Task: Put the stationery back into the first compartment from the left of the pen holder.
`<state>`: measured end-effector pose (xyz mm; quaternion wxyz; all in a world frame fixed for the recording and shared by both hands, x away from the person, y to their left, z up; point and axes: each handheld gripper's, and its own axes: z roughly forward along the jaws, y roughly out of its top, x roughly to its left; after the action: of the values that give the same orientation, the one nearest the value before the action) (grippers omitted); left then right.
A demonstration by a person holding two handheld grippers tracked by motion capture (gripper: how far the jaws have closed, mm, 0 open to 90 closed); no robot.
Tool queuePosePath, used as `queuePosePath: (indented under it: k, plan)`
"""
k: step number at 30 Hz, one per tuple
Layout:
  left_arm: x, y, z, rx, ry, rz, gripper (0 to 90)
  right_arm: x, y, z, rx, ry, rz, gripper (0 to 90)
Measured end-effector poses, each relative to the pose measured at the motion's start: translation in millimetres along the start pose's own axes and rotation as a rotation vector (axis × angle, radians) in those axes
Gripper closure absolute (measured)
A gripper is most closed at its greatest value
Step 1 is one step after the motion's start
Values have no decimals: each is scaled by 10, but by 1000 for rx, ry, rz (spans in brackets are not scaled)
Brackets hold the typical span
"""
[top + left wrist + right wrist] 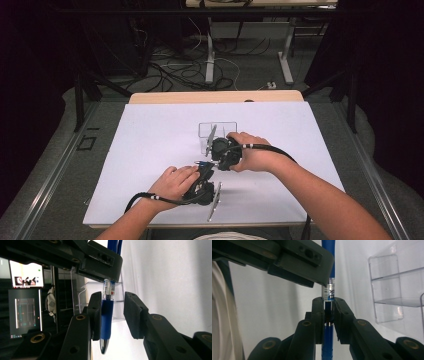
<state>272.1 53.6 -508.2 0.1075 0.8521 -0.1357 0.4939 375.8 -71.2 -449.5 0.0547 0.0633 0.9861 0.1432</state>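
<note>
A blue pen [201,163] is held level between the two grippers at the middle of the white sheet [150,150]. My right gripper [214,160] is shut on it; in the right gripper view the pads [319,315] clamp the pen [329,293] by its clear barrel, gripper midpoint [329,313]. My left gripper [205,172] is open around the pen's other end. In the left gripper view the blue grip [107,315] rests against the left pad [96,315], gripper midpoint [114,312]. The right pad [133,315] stands apart from it.
A clear plastic box [217,131] stands just behind the right hand, also in the right gripper view as a clear box [392,290]. The wooden table edge [215,96] lies at the back. Cables and table legs [210,60] sit on the floor beyond. Lit screens [25,295] stand off to the side.
</note>
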Motion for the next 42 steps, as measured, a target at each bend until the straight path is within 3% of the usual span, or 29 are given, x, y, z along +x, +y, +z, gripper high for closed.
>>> queuePosePath:
  k: [4, 5, 11, 20, 24, 25, 26, 29, 30, 32, 34, 36, 38, 42]
  plan:
    - [12, -56, -19, 2, -22, -22, 645, -49, 20, 12, -6, -30, 19, 796]
    - [-19, -73, 2, -39, -11, -77, 639, -56, 24, 11, -7, -34, 30, 796]
    - [18, -188, -29, -68, -42, -172, 576, -157, 32, -29, -45, -51, 74, 796]
    - [31, -281, 14, -82, -63, -224, 500, -252, 57, -139, -143, -76, 160, 797]
    - [17, -308, 50, -75, -108, -275, 462, -291, 53, -207, -192, -87, 192, 796]
    - [73, -331, 44, -31, -113, -213, 452, -291, 55, -220, -203, -85, 206, 797]
    - [77, -345, 49, -19, -127, -217, 442, -299, 54, -241, -222, -90, 222, 797]
    - [88, -403, 99, -9, -168, -280, 413, -330, 45, -292, -261, -95, 237, 796]
    - [52, -416, 136, -46, -187, -361, 412, -343, 43, -303, -271, -102, 239, 797]
    - [54, -440, 161, -44, -204, -418, 415, -358, 42, -326, -285, -98, 264, 796]
    - [68, -467, 172, -39, -208, -469, 412, -387, 40, -347, -304, -109, 282, 797]
    - [113, -504, 174, -20, -227, -486, 404, -405, 40, -360, -321, -114, 297, 797]
    - [144, -548, 179, -7, -243, -543, 397, -429, 42, -369, -349, -119, 307, 797]
    - [186, -649, 196, 10, -275, -705, 397, -451, 50, -397, -391, -133, 346, 797]
